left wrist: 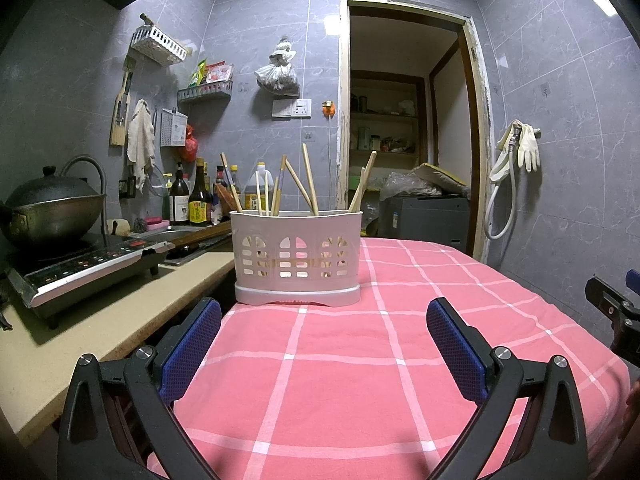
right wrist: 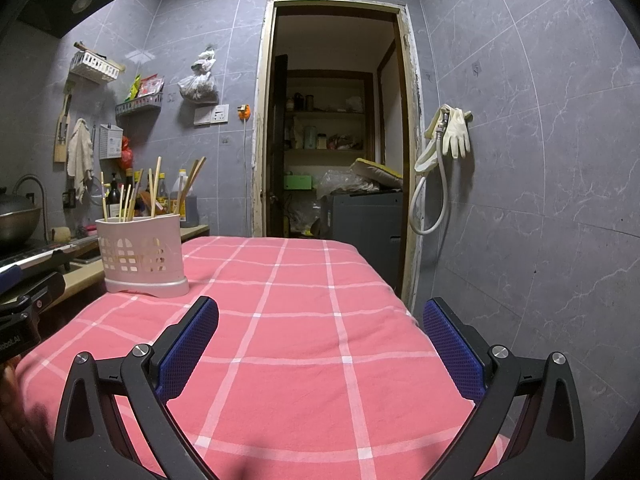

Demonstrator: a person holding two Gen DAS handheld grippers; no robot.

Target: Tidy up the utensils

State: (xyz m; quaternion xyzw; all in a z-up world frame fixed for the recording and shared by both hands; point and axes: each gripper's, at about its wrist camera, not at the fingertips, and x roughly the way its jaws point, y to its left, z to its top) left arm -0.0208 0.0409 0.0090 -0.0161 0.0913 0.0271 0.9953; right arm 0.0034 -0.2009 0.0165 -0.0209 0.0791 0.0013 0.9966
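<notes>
Left gripper (left wrist: 324, 344): jaws spread wide, empty, above the pink checked cloth (left wrist: 340, 380). The white utensil holder (left wrist: 297, 257), chopsticks (left wrist: 310, 180) upright inside, stands directly ahead of it. Right gripper (right wrist: 320, 344): spread, empty, holder well ahead to its left.

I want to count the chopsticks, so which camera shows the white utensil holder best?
The left wrist view: the white utensil holder stands centred and large, facing the camera, with its chopsticks spread apart against the wall. The right wrist view shows it smaller, off to the left and at an angle, with the chopsticks overlapping bottles behind.
</notes>
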